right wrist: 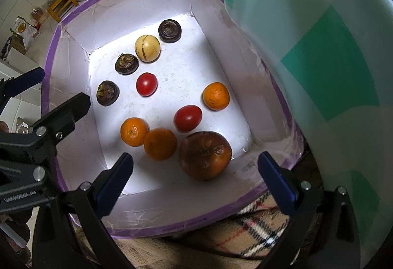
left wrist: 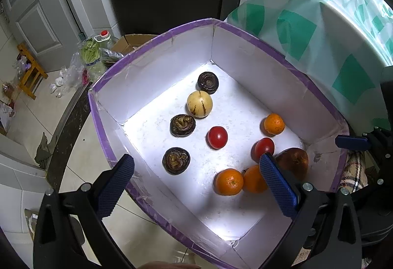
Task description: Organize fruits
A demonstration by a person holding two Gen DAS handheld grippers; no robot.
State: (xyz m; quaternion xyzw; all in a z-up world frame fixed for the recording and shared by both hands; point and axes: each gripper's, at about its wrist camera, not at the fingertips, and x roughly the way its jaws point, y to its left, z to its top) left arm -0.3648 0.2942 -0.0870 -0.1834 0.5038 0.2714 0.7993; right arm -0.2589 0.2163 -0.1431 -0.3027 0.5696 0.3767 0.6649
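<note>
Left hand-held gripper [left wrist: 196, 183]: hovering at the bottom of the left wrist frame, its jaws standing wide apart and gripping nothing; also showing at the left edge of the right wrist frame.
Right hand-held gripper [right wrist: 196, 183]: sitting at the bottom of the right wrist frame with jaws spread wide, holding nothing, over the near wall of the box.
Box [right wrist: 73, 13]: white inside with a purple rim, filling the middle of both frames and holding all the fruit.
Oranges: two [right wrist: 134, 131] [right wrist: 160, 144] touching each other at lower centre of the right wrist frame; a third orange [right wrist: 216, 96] lying apart at centre right.
Tomatoes: one [right wrist: 146, 84] lying at the centre, another tomato [right wrist: 188, 118] sitting just below and right of it.
Brown apple [right wrist: 205, 155]: resting at lower centre, nearest the right gripper, just beside the second orange.
Pale round fruit [right wrist: 147, 48]: sitting at upper centre.
Dark wrinkled fruits: three [right wrist: 170, 30] [right wrist: 126, 63] [right wrist: 107, 92] running in a slanted line from upper centre to centre left.
Green-and-white plastic sheet [right wrist: 331, 60]: filling the right side of the frame.
Plaid blanket [right wrist: 255, 232]: lying under the box at the bottom.
</note>
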